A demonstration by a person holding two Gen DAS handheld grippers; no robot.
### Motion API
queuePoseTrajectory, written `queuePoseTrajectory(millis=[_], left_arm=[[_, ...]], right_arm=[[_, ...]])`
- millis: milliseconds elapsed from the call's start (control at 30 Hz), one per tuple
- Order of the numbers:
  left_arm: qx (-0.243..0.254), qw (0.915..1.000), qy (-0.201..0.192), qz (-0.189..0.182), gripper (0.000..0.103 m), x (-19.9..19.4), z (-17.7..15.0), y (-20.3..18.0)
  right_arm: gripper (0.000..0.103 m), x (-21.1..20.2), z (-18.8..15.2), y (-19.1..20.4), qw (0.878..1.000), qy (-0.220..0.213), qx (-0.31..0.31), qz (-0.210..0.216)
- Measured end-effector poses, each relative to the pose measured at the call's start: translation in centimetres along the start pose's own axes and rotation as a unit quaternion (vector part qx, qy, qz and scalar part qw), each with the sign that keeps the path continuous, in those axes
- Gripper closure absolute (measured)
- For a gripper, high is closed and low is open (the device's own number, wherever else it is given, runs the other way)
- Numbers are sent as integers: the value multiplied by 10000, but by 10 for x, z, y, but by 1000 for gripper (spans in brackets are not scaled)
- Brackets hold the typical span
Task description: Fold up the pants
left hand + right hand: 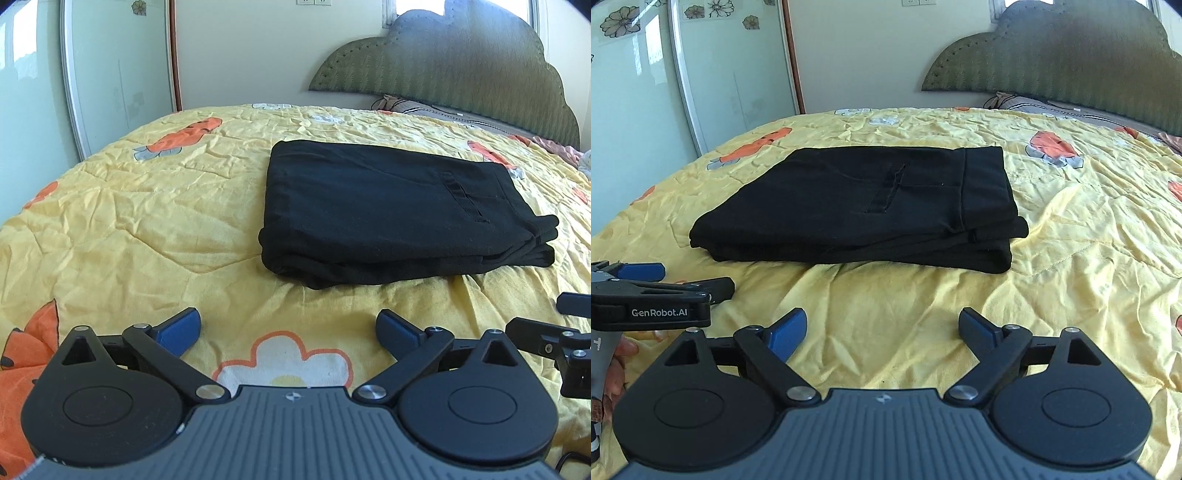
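Note:
Black pants [391, 206] lie folded into a flat stack on the yellow quilt [147, 206], a pocket slit showing on top. In the right wrist view the same pants [857, 206] sit ahead and slightly left. My left gripper [288, 328] hovers over the quilt in front of the stack, its blue pads wide apart with nothing between them. My right gripper [882, 328] is likewise open and empty, short of the stack's near edge. Part of the right gripper shows at the left view's right edge, and the left gripper [650, 288] shows at the right view's left edge.
The quilt [1071, 258] has orange and white flower prints and many wrinkles. A green padded headboard [461, 70] and pillows [424, 109] stand at the far right. Mirrored wardrobe doors [713, 74] line the far left. A person's fingers [620, 362] hold the left gripper's handle.

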State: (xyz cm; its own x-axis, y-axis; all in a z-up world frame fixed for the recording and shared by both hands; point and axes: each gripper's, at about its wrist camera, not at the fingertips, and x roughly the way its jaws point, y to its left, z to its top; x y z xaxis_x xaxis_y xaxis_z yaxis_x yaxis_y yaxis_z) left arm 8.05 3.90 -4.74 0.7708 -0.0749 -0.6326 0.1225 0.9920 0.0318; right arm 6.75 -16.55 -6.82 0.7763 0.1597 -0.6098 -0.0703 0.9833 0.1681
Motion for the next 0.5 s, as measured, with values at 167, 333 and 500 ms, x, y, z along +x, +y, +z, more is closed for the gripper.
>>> queuePoseTrajectory(millis=[167, 333, 500], left_arm=[[-5, 10000, 1, -4, 0, 0, 0, 1], [-5, 10000, 1, -3, 0, 0, 0, 0], [-7, 10000, 2, -6, 0, 0, 0, 1]], right_arm=[[11, -3, 0, -4, 9998, -6, 181, 71], [11, -27, 5, -8, 9981, -179, 496, 313], [11, -75, 22, -10, 9831, -462, 1036, 1439]])
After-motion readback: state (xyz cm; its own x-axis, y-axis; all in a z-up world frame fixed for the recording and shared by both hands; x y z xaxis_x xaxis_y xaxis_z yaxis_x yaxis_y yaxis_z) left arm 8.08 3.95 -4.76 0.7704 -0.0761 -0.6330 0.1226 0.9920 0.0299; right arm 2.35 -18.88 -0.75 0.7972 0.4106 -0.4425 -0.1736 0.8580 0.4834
